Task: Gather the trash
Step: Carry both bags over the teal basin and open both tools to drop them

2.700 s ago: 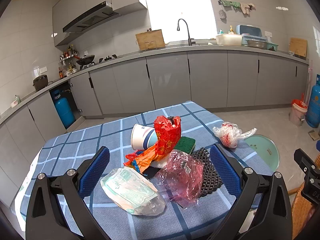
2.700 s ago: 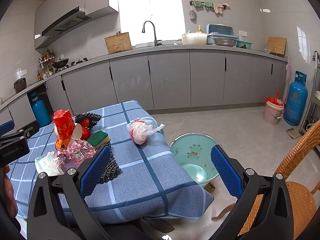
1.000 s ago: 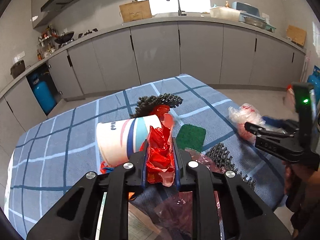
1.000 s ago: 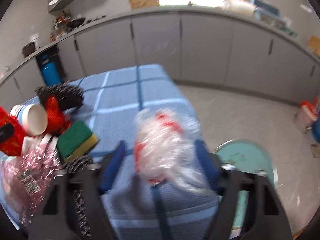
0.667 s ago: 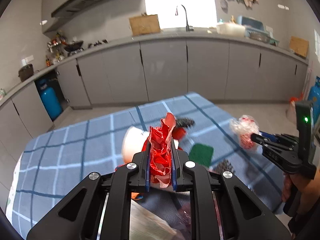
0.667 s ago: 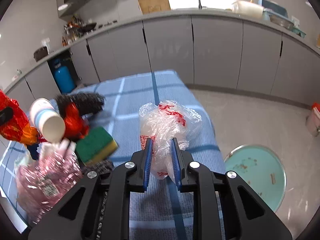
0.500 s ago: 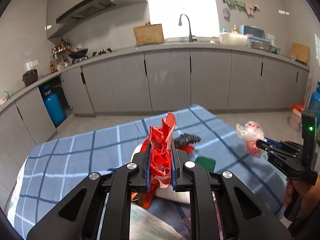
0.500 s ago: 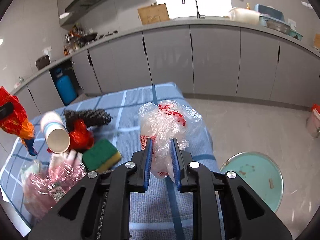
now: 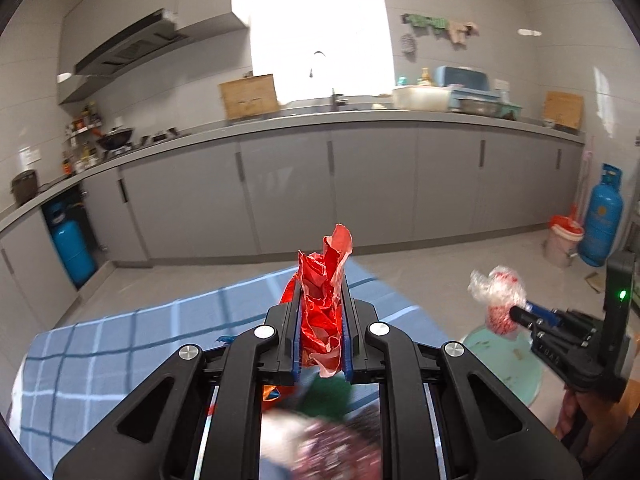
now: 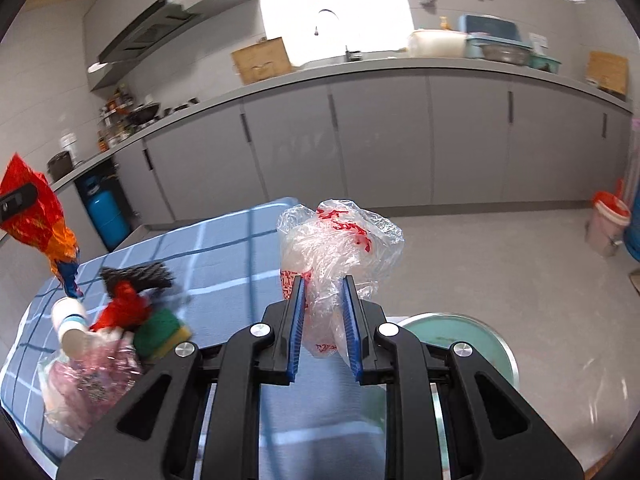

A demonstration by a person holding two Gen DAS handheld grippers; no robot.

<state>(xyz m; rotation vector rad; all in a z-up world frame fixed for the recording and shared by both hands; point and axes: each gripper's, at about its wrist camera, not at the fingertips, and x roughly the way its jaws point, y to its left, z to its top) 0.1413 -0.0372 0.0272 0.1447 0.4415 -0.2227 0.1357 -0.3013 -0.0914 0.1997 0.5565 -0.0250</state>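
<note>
Up in the air, both grippers hold trash. The left gripper (image 9: 322,330) has its two blue pads pressed tight on a red wrapper (image 9: 323,300). The wrapper sits right btwn the fingers; its crumpled top sticks up past the tips and a bit hangs out below. Seen from the right wrist cam, the same wrapper (image 10: 38,216) is up high at the left, w/ an orange and blue tail hanging down over the table.

The right gripper (image 10: 325,324) is clamped on a clear plastic bag (image 10: 338,252) w/ red print. The bag's lower part is squeezed btwn the blue pads, and the puffy top bulges out above and past the fingertips. In the left wrist cam the bag (image 9: 498,294) shows at the right, held off the table edge and above a green basin (image 9: 506,360) on the floor.

Below, a table w/ a blue checked cloth (image 10: 224,248) has more stuff on it: a paper cup (image 10: 72,326) lying on its side, a green and yellow sponge (image 10: 162,330), a small red bag (image 10: 126,310), a black mesh thing (image 10: 138,274) just behind it, and a pink plastic bag (image 10: 86,384) near the front edge. These all sit close together, some touching.

A small bin w/ a red bag (image 9: 564,236) stands by the far wall, near a blue gas tank (image 9: 600,216).
</note>
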